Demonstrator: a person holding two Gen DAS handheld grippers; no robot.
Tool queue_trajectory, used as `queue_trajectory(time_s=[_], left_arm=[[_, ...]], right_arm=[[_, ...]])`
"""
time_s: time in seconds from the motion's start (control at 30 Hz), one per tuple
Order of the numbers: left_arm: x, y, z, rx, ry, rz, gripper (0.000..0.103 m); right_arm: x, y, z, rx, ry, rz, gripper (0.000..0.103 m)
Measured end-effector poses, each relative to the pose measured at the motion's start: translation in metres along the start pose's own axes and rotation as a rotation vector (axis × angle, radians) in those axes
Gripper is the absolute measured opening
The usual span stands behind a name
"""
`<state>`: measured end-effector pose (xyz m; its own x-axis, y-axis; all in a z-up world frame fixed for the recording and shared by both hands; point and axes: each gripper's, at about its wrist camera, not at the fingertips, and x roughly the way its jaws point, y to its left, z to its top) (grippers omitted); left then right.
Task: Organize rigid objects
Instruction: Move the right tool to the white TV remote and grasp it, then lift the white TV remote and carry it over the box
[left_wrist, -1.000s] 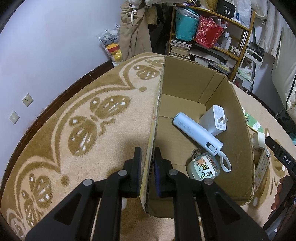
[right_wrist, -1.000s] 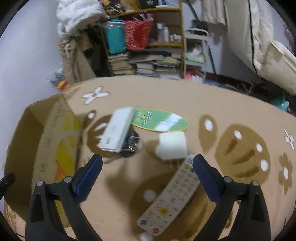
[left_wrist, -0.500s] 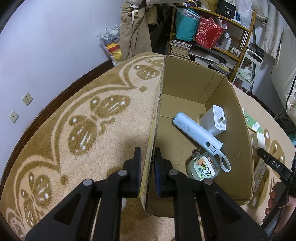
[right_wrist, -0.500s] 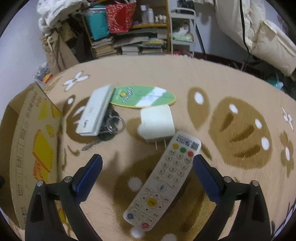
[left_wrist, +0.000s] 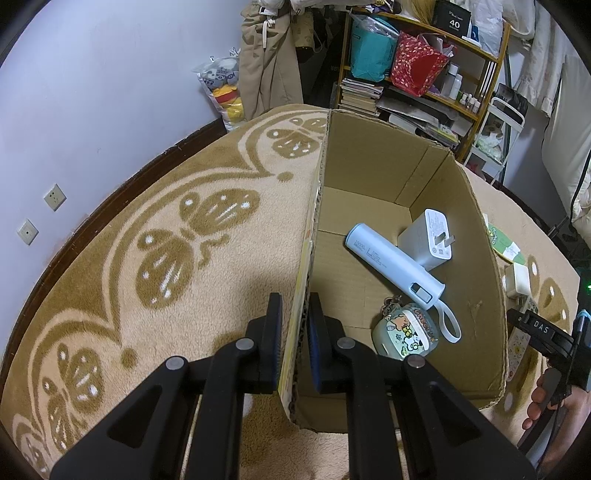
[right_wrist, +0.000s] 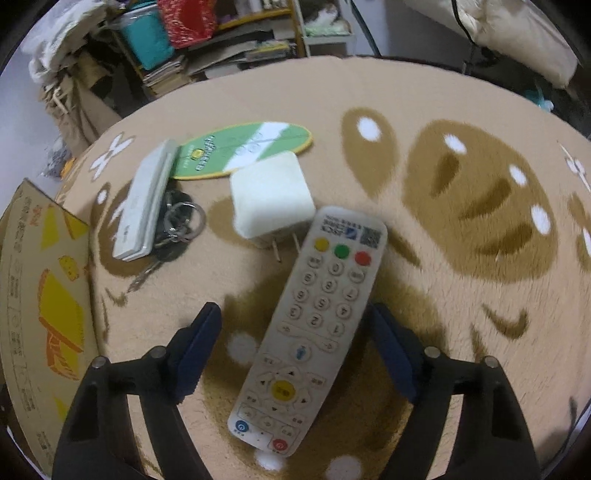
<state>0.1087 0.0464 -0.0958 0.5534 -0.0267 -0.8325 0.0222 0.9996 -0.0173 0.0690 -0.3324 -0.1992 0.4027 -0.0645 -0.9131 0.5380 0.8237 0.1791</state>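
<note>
Left tongs (left_wrist: 295, 325) clamped on cardboard box (left_wrist: 484, 295) wall, right tongs (right_wrist: 295, 325) closing around remote (right_wrist: 314, 325)

A lived-in home room: patterned carpet (left_wrist: 155, 258), cluttered bookshelf (left_wrist: 424, 74), hanging clothes (left_wrist: 269, 55).

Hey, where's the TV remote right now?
In the right wrist view, the remote lies on the rug between the closing pads of the right tool, its top end beside the white charger, outside the cardboard box.
</note>
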Motion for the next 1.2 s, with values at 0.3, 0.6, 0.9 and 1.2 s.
queue_trajectory(time_s=[0.3, 0.6, 0.9, 1.2], left_arm=[[0.0, 0.0, 0.0, -0.001, 0.0, -0.001, 0.013], [0.0, -0.001, -0.001, 0.011, -0.003, 0.014, 0.013], [0.0, -0.001, 0.0, 0.012, -0.002, 0.017, 0.013], [0.0, -0.001, -0.001, 0.013, -0.002, 0.017, 0.013]], right_arm=[[0.002, 0.001, -0.004, -0.015, 0.003, -0.042, 0.068], [-0.002, -0.003, -0.006, -0.012, -0.017, -0.11, 0.045], [-0.018, -0.012, 0.001, 0.038, -0.057, -0.054, 0.044], [-0.031, -0.012, 0.009, 0.046, -0.098, -0.027, 0.044]])
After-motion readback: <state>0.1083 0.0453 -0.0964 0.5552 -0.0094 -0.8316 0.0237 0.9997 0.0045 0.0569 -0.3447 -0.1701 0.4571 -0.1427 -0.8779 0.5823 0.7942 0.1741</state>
